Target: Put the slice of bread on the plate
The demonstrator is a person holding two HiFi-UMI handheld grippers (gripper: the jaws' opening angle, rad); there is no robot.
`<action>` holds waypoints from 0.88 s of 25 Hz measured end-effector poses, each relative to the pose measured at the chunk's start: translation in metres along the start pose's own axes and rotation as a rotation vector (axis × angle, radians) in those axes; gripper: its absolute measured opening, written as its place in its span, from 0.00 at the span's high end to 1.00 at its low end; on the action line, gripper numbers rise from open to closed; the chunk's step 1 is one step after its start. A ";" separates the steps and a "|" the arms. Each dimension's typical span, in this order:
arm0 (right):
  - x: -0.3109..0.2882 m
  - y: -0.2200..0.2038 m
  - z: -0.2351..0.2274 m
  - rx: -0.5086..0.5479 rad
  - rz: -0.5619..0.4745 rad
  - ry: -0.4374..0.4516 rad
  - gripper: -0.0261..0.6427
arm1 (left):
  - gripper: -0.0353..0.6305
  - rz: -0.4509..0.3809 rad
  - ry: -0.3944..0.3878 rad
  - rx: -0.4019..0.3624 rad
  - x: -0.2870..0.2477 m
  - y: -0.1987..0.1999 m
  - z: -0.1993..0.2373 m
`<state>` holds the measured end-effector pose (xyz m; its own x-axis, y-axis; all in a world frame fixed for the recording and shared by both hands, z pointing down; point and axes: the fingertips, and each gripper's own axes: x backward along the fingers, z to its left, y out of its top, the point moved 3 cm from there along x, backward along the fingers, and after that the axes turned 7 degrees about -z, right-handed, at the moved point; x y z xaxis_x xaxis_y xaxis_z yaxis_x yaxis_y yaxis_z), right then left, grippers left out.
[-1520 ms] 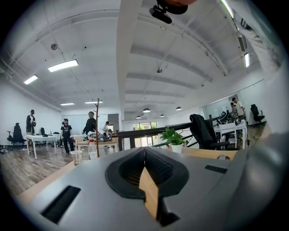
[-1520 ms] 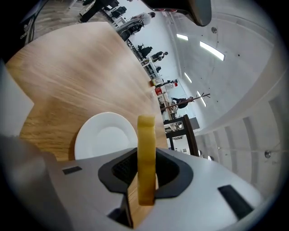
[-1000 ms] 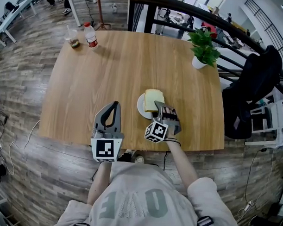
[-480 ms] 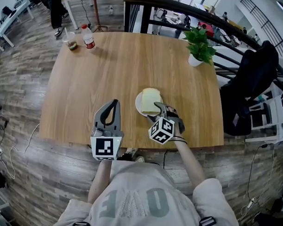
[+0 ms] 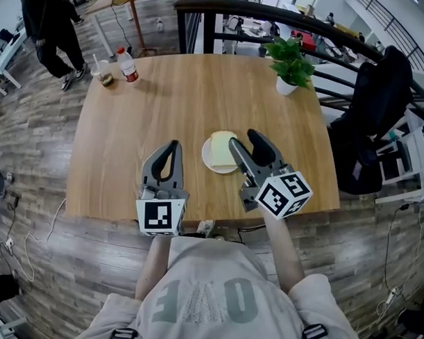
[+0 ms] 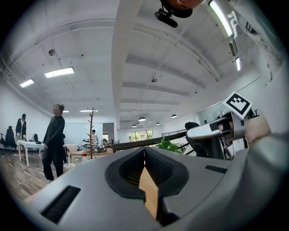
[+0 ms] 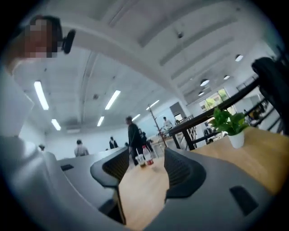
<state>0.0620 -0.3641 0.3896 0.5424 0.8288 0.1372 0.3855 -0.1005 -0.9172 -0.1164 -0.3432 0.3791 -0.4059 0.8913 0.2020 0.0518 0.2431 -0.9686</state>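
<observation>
A pale slice of bread (image 5: 220, 146) lies flat on a small white plate (image 5: 208, 160) near the front edge of the wooden table (image 5: 166, 101). My right gripper (image 5: 244, 137) hovers above the plate's right side, raised well off the table. Its jaws stand wide and are closing slightly, with nothing between them; the right gripper view (image 7: 144, 155) shows only tabletop in the gap. My left gripper (image 5: 173, 145) hangs left of the plate, apart from it. Its tips meet in the left gripper view (image 6: 144, 150), and it holds nothing.
A potted plant (image 5: 288, 64) stands at the table's far right corner. A bottle (image 5: 127, 65) and a cup (image 5: 103, 76) stand at the far left corner. A person (image 5: 47, 27) walks beyond them. A black chair with a jacket (image 5: 370, 115) is at the right.
The right gripper has let go of the bread, opened, rolled and risen off the plate. The bread stays on the plate. The left gripper rose a little.
</observation>
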 end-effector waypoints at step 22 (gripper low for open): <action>0.059 0.011 -0.004 0.168 -0.120 -0.309 0.93 | 0.93 -0.036 -0.093 -0.010 -0.016 0.026 -0.033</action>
<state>0.1010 -0.3180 0.3895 0.2400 0.9588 0.1520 0.2911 0.0783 -0.9535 -0.0789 -0.3386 0.3551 -0.4909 0.8425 0.2217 0.0450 0.2786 -0.9593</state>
